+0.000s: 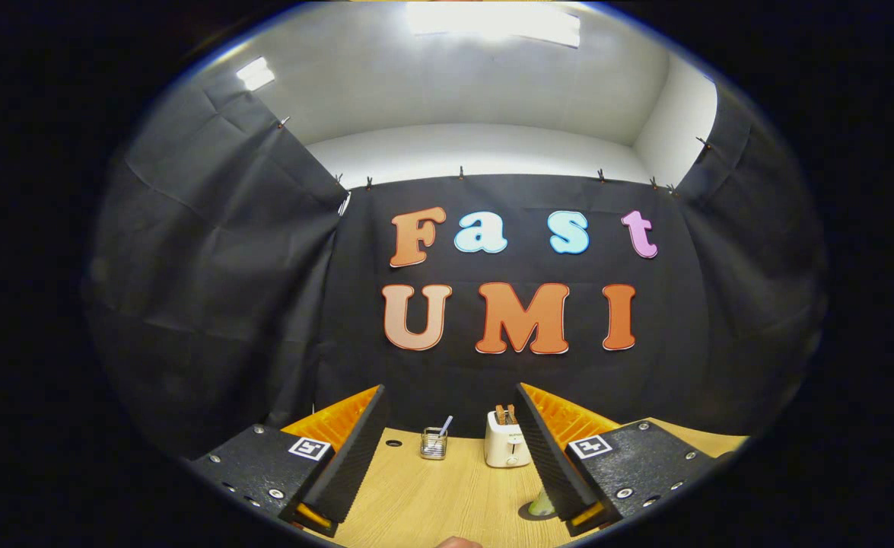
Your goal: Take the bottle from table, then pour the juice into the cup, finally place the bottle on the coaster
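Black two-finger gripper (447, 449), jaws spread, empty, above the pale wooden desk (431, 495); a pale green bottle-like thing (542, 504), likely light and slippery, part-hidden nearside of the white toaster (507, 440); grip mid-body.

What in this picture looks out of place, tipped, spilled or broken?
Nothing stands out. The toaster stands upright with toast in its slots at the far side of the wooden table, beside a small glass holder. No spill shows. The gripper hangs open, holding nothing.
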A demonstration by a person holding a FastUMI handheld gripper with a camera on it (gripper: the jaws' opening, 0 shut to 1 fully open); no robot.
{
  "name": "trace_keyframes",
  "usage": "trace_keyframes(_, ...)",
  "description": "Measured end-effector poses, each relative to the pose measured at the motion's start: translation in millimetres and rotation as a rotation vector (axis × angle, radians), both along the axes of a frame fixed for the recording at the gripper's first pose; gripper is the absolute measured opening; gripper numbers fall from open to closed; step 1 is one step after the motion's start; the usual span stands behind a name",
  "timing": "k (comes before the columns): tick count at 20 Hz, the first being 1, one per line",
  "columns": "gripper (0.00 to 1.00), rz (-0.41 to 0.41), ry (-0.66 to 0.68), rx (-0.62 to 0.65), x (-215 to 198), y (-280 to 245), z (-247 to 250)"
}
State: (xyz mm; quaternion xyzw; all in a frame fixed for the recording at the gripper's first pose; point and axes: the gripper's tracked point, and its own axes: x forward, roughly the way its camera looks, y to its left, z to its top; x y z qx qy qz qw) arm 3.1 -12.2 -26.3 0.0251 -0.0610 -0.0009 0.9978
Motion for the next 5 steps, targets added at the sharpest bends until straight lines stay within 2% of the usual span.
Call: trace_keyframes(5,0.98,-0.012,0.009,0.009,-4.0,-5.2,-0.7)
